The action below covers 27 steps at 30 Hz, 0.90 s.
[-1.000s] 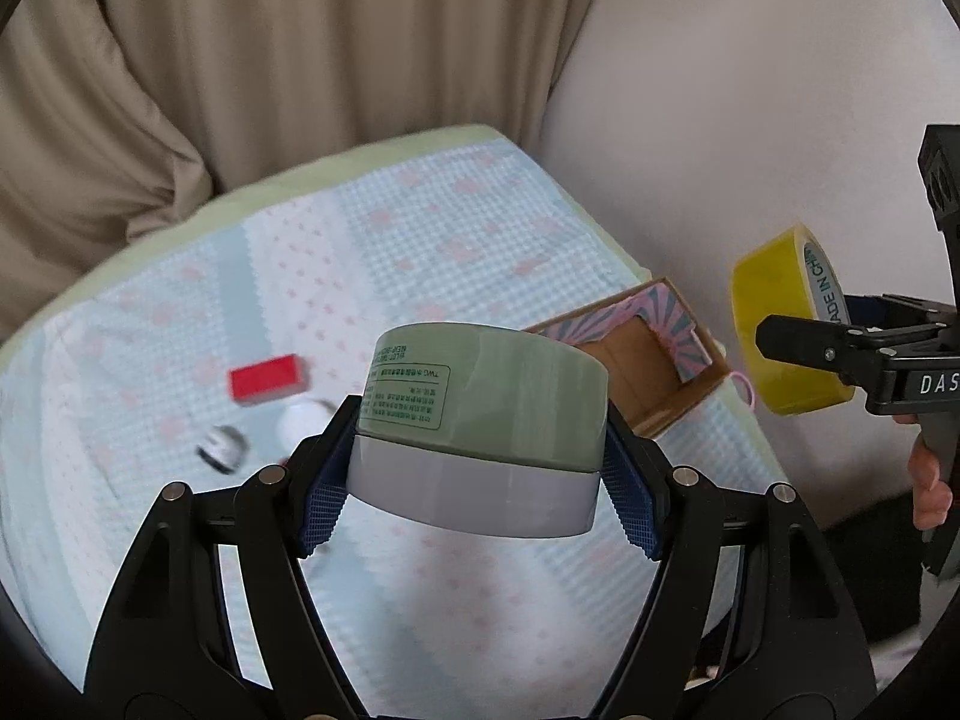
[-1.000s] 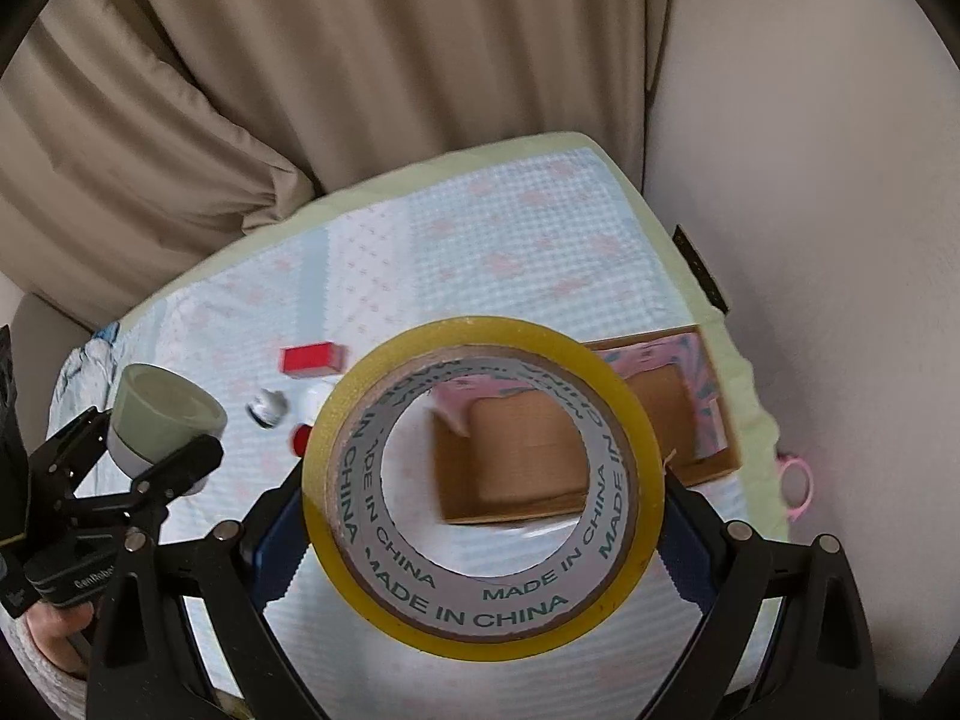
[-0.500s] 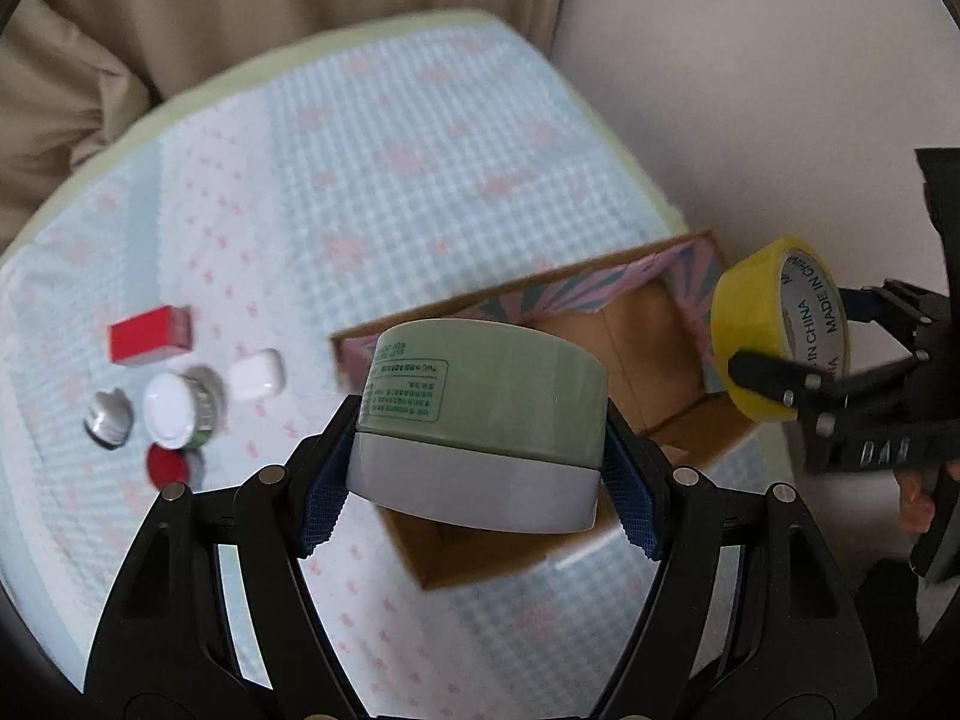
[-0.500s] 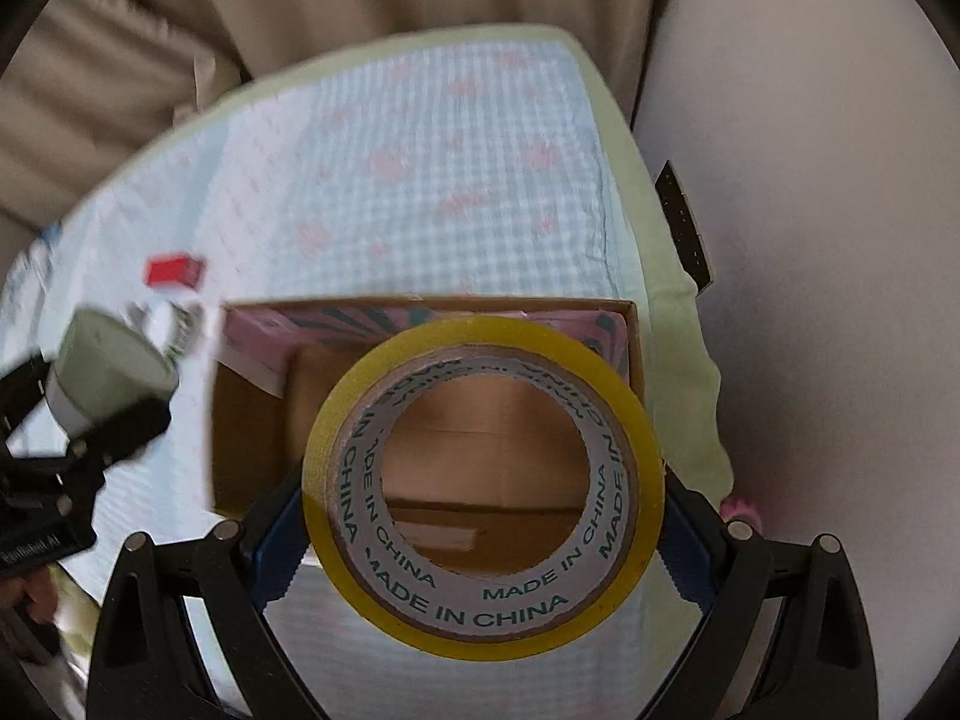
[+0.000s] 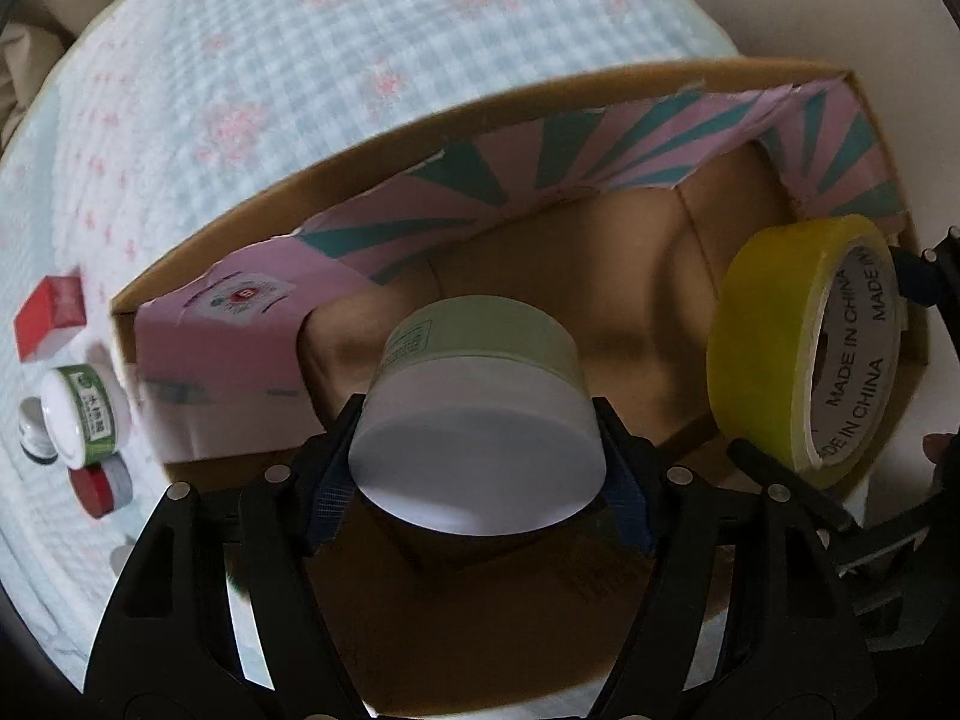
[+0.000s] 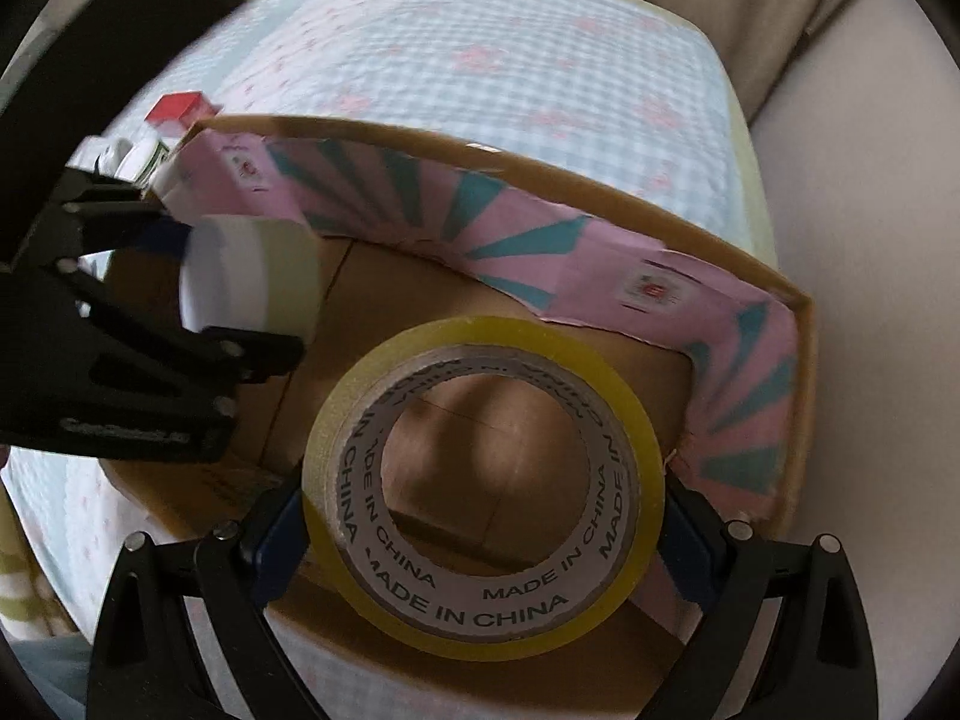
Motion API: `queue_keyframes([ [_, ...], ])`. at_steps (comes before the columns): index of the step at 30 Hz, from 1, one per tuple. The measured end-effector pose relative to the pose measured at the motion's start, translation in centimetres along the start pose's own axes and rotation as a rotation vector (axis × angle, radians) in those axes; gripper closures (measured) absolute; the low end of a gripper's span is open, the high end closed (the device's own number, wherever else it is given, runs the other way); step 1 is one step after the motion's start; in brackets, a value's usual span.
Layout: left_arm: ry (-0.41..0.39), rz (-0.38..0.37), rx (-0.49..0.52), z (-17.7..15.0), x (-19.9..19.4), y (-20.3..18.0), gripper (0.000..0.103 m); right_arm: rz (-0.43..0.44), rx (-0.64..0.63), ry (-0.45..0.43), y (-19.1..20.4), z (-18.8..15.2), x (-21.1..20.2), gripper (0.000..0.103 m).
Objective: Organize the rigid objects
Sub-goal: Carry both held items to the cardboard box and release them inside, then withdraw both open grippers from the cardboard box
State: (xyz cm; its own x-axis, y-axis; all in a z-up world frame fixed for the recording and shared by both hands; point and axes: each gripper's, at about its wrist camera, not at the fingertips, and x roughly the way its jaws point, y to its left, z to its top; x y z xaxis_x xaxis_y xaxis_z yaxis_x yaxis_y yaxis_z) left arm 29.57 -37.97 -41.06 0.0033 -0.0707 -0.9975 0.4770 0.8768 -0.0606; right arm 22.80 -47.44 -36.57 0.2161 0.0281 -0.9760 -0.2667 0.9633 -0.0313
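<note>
green-lidded jar [image 5: 480, 396] in left gripper [image 5: 480, 456], over cardboard box [image 5: 420, 138]

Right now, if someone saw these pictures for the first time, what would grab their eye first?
Probably the yellow roll of packing tape printed MADE IN CHINA, clamped in the right claw over the open brown cardboard box. Next, the round pale green and white jar gripped in the left claw above the same box, whose inner walls carry pink and teal striped paper.
</note>
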Motion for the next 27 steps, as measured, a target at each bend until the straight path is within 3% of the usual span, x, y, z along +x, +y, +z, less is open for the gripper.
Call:
queue_keyframes([
  [7,-0.029,-0.006,0.026,0.9,-1.0,-0.9,0.034,0.024,0.009,0.003,-0.4,0.2,0.9,0.006],
  [9,-0.069,0.005,0.037,1.1,-2.4,-1.2,0.001,0.012,-0.002,0.003,-0.7,0.2,1.0,0.006],
  [12,-0.112,0.026,0.026,1.1,-3.9,-1.0,0.0,-0.024,-0.052,-0.006,-1.0,-0.2,0.6,0.0],
  [15,-0.108,0.008,0.0,0.9,-4.6,-0.2,0.0,-0.054,-0.065,-0.095,-1.3,-0.8,-1.3,0.0],
  [21,-0.122,0.027,0.004,-0.8,-6.0,-0.5,0.0,-0.078,-0.014,-0.065,-2.0,-1.2,-2.7,0.0],
  [27,-0.161,0.029,0.005,-2.3,-8.2,-0.1,0.0,-0.078,0.08,-0.09,-2.3,-1.5,-4.8,0.0],
])
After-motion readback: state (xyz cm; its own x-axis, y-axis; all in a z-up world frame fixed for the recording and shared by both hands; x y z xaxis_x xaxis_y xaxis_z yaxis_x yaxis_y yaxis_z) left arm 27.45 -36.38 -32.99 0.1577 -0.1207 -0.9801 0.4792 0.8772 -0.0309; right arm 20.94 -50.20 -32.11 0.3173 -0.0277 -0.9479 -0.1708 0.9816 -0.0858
